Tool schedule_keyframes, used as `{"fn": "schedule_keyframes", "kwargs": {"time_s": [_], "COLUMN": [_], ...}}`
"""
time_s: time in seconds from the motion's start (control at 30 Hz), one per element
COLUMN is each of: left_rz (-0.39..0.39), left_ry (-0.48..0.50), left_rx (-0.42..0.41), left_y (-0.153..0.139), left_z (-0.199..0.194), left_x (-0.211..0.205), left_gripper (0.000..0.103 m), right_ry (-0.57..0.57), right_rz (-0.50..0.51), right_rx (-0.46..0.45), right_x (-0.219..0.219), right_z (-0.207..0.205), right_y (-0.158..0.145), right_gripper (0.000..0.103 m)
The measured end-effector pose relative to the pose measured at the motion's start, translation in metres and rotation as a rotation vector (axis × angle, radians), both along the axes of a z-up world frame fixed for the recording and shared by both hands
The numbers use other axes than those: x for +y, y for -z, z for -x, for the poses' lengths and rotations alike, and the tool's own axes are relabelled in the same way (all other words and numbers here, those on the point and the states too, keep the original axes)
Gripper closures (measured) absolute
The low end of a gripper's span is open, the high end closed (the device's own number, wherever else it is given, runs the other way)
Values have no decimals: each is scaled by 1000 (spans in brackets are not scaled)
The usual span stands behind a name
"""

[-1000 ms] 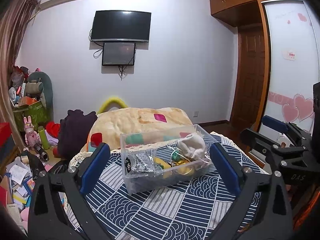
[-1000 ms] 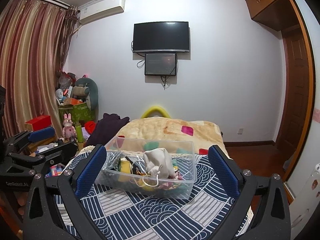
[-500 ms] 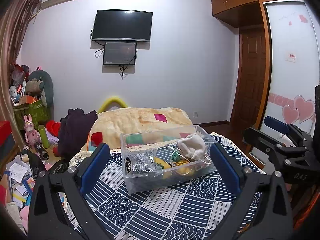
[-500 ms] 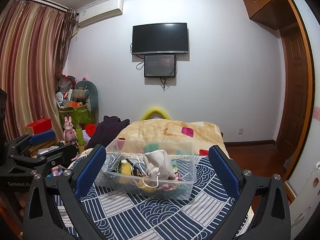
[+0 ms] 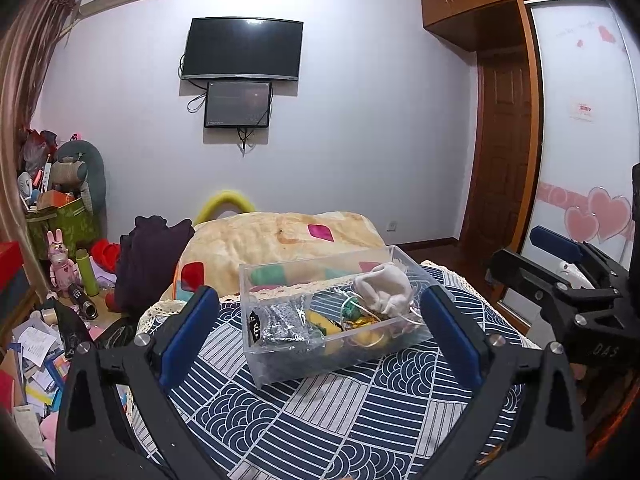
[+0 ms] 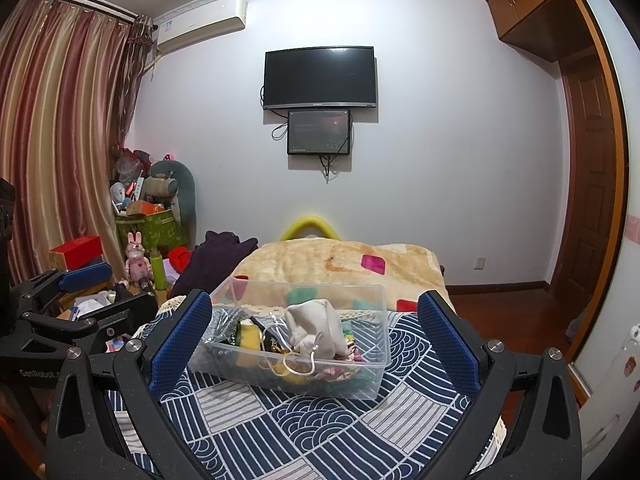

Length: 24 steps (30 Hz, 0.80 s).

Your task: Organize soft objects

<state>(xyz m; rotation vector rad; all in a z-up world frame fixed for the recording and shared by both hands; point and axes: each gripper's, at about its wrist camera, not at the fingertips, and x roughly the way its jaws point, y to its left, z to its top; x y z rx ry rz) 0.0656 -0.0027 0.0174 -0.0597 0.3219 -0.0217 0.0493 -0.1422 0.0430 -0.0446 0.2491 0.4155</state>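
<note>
- Left wrist view: barely any change over the last second, only a slight drift of your viewpoint. The clear bin sits on the patterned cloth as before, white pouch inside at its 2 o'clock. No task progress either way.
- Your left gripper is spread wide, holding and touching nothing.
- Right wrist view: same, near-static. The pouch is mid-bin; your right gripper gapes wide, empty, short of the bin.

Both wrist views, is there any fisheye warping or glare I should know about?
Left wrist view: dark corner vignetting, the wardrobe door bows outward, faint glare on the television. Right wrist view: the curtain and door frame curve strongly; the clear box stays sharp.
</note>
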Motion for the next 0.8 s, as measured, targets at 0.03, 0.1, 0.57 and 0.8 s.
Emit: {"fn": "schedule_keyframes", "kwargs": {"time_s": [0.03,0.1,0.57,0.8], "left_rz": [1,6,28,56], "left_ry": [-4,-5,5,3], "left_rx": [2,8,22,49], "left_y": [0,0,2,6], "left_z": [0,-1,-4,-6], "left_x": [0,1,3,7], "left_gripper": [1,1,1,1], "right_ry": [1,2,1,3], "right_rz": [0,0,0,6], "right_rx": [-1,-3,-2,11], "right_x": [0,0,-1,1], "right_z": [0,0,0,-2], "right_y": [0,0,-1,2], "right_gripper": [0,0,0,0]}}
